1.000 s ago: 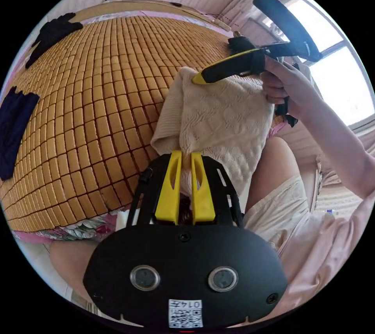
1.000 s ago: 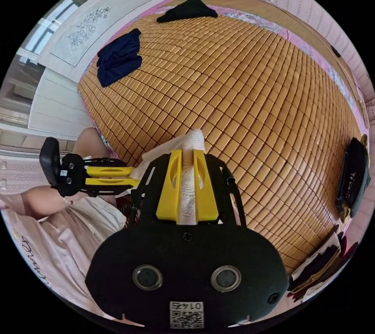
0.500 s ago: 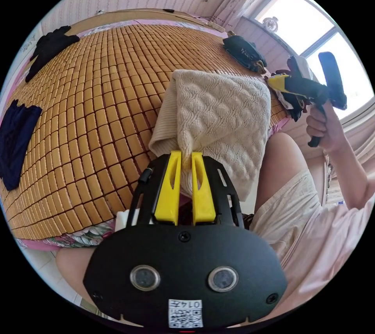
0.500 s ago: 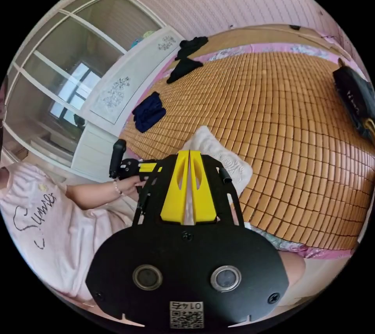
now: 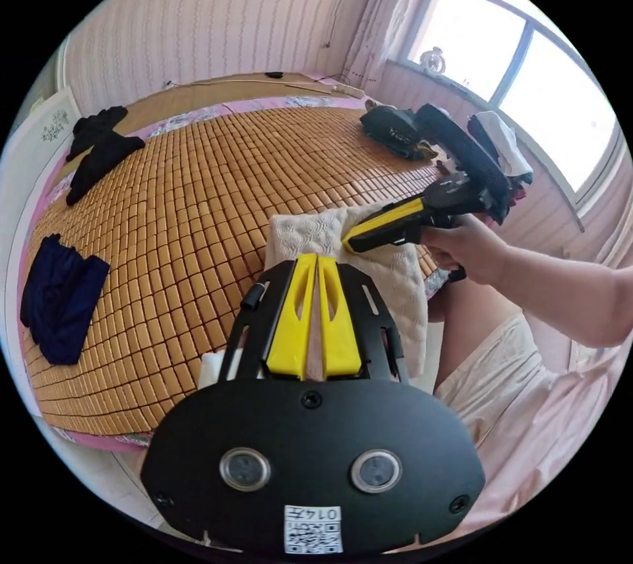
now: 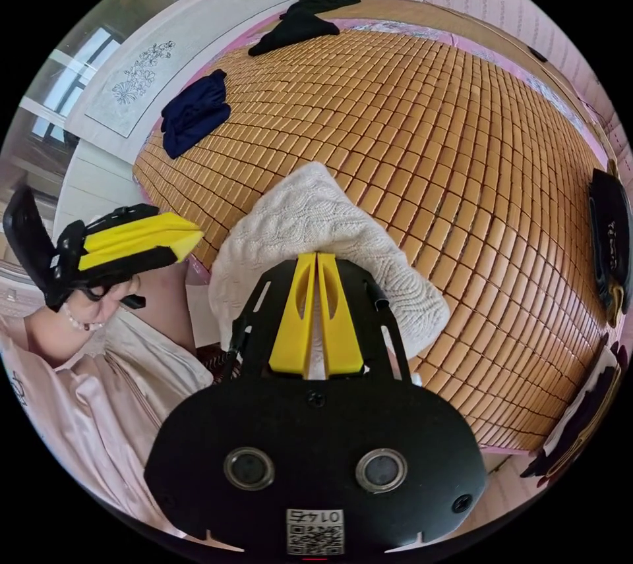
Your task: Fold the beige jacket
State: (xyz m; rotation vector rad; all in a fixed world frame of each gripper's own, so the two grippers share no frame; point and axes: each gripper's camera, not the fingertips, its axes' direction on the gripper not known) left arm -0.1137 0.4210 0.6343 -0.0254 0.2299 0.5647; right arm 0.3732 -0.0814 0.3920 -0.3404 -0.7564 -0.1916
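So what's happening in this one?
A person stands at the edge of a bed covered by a woven mat, working on a folded beige jacket that lies at the mat's near edge. Both tools have their jaws together. The left tool is at the jacket's near side, while the right tool, seen in the left gripper view, touches the jacket's top. Whether either pinches fabric is unclear. Dark clothes lie elsewhere on the mat.

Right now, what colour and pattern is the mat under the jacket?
Golden-brown mat of small rectangular tiles in a grid; clearest in the right gripper view, where the jacket lies on it.
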